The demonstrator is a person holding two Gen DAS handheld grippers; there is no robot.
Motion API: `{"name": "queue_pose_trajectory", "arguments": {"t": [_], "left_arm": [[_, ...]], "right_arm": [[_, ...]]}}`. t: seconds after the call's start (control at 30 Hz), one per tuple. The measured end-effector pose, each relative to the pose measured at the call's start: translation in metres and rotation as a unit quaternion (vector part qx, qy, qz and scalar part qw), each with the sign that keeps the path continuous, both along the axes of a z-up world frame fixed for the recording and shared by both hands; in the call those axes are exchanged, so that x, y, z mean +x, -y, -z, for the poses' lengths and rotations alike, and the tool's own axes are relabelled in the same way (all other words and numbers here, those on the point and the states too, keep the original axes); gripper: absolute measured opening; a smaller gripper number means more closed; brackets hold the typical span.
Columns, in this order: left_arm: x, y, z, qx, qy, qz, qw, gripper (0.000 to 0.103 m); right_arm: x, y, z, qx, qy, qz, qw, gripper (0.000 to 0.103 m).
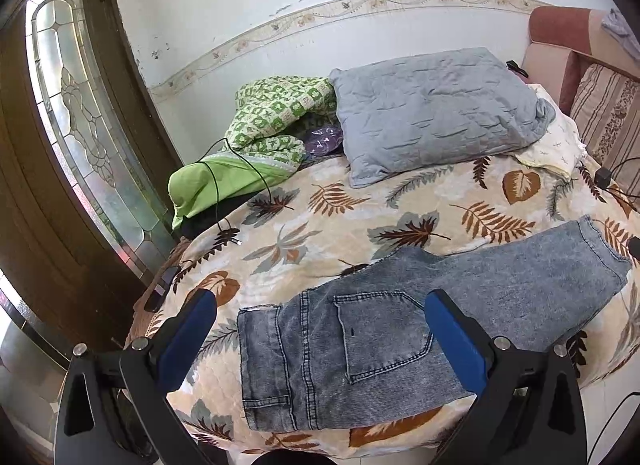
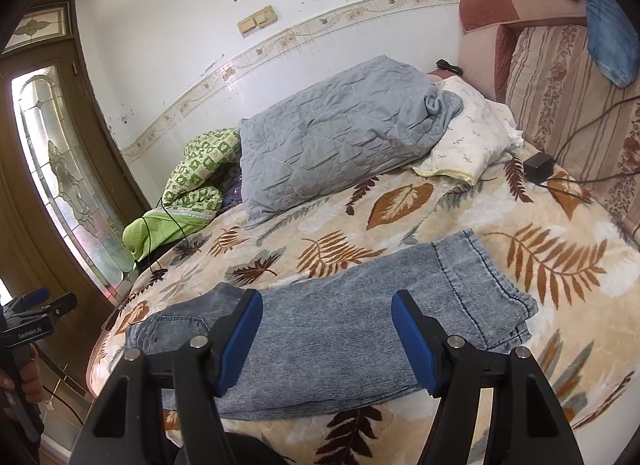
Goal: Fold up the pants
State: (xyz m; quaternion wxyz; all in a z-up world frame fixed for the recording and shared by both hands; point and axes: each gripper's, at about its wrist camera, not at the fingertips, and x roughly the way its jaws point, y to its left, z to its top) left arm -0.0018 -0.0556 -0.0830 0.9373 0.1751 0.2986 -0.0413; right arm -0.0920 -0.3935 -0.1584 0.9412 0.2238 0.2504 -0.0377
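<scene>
Lying flat on the bedspread [image 1: 360,225], faded jeans [image 1: 360,345] sit folded lengthwise, both tools apart.

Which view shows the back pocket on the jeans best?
The left wrist view: the back pocket lies whole and close, stitching clear, between the open left claw. In the right wrist view the pocket is far left, foreshortened and partly hidden behind a finger.

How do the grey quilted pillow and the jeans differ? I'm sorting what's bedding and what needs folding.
The grey quilted pillow is puffy and sits far back by the wall; the jeans lie flat along the bed's near edge. The pillow is plain, stitched in diamonds; the jeans are mottled denim with a back pocket and seams. Both rest on the leaf-print blanket, untouched by either gripper.
</scene>
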Motion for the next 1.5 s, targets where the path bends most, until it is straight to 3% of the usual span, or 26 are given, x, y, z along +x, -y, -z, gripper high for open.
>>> {"name": "queue_pose_trajectory", "arguments": {"t": [1.0, 1.5], "left_arm": [[0.006, 0.050, 0.012, 0.025, -0.019, 0.040, 0.9987, 0.103], [0.011, 0.035, 0.011, 0.006, -0.022, 0.029, 0.9993, 0.103]], "right_arm": [[-0.014, 0.036, 0.032, 0.031, -0.034, 0.029, 0.999, 0.070], [0.000, 0.015, 0.033, 0.016, -0.046, 0.004, 0.999, 0.070]]}}
